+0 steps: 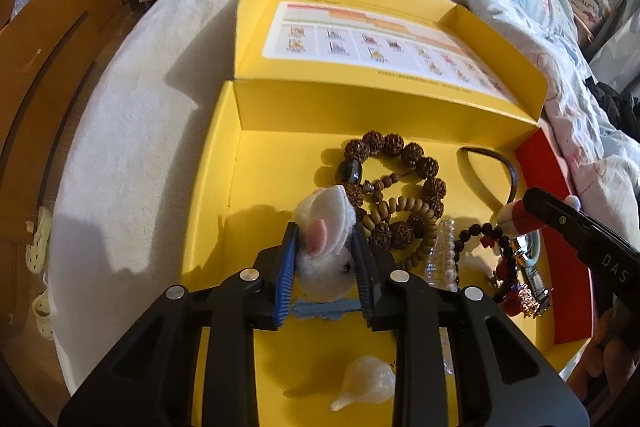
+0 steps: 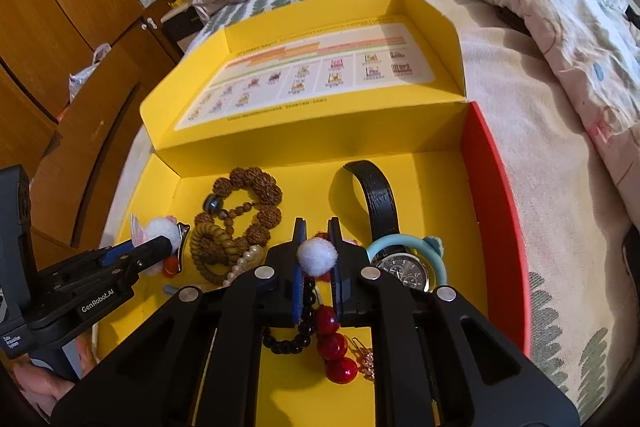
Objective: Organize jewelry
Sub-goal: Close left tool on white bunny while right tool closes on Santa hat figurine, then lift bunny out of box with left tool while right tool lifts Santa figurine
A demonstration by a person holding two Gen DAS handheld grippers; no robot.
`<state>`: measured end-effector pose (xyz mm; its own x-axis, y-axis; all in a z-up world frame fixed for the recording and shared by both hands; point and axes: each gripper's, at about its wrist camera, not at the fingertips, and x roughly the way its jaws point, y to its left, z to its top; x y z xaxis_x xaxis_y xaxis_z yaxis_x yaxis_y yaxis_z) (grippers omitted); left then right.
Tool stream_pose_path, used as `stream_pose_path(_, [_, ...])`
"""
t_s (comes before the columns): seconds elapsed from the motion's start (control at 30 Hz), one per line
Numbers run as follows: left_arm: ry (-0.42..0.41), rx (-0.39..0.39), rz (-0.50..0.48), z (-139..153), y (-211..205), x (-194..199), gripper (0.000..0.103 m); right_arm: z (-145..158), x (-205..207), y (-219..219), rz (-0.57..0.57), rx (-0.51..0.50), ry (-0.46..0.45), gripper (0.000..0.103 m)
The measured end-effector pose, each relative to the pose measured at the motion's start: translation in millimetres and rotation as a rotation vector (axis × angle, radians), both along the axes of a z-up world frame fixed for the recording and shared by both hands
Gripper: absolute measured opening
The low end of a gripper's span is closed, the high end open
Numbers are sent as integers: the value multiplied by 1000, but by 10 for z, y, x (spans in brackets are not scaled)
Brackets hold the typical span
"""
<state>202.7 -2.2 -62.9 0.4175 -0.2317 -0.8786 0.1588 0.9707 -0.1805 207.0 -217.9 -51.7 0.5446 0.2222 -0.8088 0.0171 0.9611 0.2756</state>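
An open yellow box (image 1: 212,187) lies on a bed and holds the jewelry. My left gripper (image 1: 325,231) is shut on a fluffy white bunny hair clip (image 1: 324,255) with a pink ear, at the box's left side. In the right wrist view the same left gripper (image 2: 166,247) grips the bunny clip (image 2: 162,229). My right gripper (image 2: 317,225) is shut on a white pom-pom (image 2: 318,257), and red balls (image 2: 334,347) hang below it. A black bead bracelet (image 2: 298,331) lies under the jaws. The left wrist view shows the right gripper (image 1: 514,217) at the right.
Brown seed-bead bracelet (image 1: 400,163), tan bead bracelet (image 1: 404,223) and pearl bracelet (image 1: 448,255) lie mid-box. A black-strap watch (image 2: 400,267) inside a light blue ring (image 2: 438,259) sits on the right. A white shell-shaped piece (image 1: 364,381) lies near the front. The box lid (image 2: 320,75) stands behind; rumpled bedding is beyond.
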Motion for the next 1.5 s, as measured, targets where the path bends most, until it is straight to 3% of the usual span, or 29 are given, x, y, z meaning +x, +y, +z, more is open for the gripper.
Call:
stream_pose_path(0.37, [-80, -30, 21, 317, 31, -181, 27, 425, -183, -35, 6, 44, -109, 12])
stream_pose_path(0.67, [-159, -1, 13, 515, -68, -370, 27, 812, -414, 151, 22, -123, -244, 12])
stream_pose_path(0.93, [-165, 11, 7, 543, -46, -502, 27, 838, -552, 50, 23, -13, -236, 12])
stream_pose_path(1.23, [-176, 50, 18, 620, 29, -893, 27, 1032, -1107, -22, 5, -10, -292, 12])
stream_pose_path(1.5, [-214, 86, 10, 718, 101, -1389, 27, 925, -1819, -194, -11, -38, -294, 12])
